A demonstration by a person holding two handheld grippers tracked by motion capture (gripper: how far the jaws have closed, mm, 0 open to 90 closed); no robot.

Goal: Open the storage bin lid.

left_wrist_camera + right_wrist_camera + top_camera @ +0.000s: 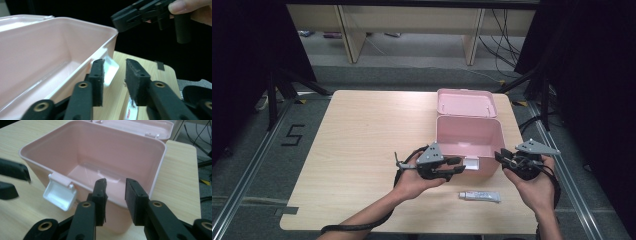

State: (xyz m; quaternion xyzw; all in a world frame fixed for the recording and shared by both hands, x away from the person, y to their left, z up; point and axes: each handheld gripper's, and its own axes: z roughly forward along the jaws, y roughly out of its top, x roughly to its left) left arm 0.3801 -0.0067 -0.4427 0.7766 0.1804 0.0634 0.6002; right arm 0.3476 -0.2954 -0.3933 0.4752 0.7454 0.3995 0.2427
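Observation:
An open pink box (469, 140) stands on the table's right half, its lid (466, 102) folded back behind it and a white latch (470, 163) hanging from its front wall. The inside of the box (100, 157) holds nothing. A small white tube (479, 196) lies on the table in front of it. My left gripper (461, 165) hovers at the box's front left by the latch (110, 70), open, nothing between its jaws (114, 62). My right gripper (498, 156) is at the box's front right corner, open and empty (116, 181), looking over the rim.
The wooden table (362, 135) has bare room across its left half. Its edges drop to grey floor with rails and black stands. The left gripper's jaw tips (12, 177) reach in beside the latch (60, 193).

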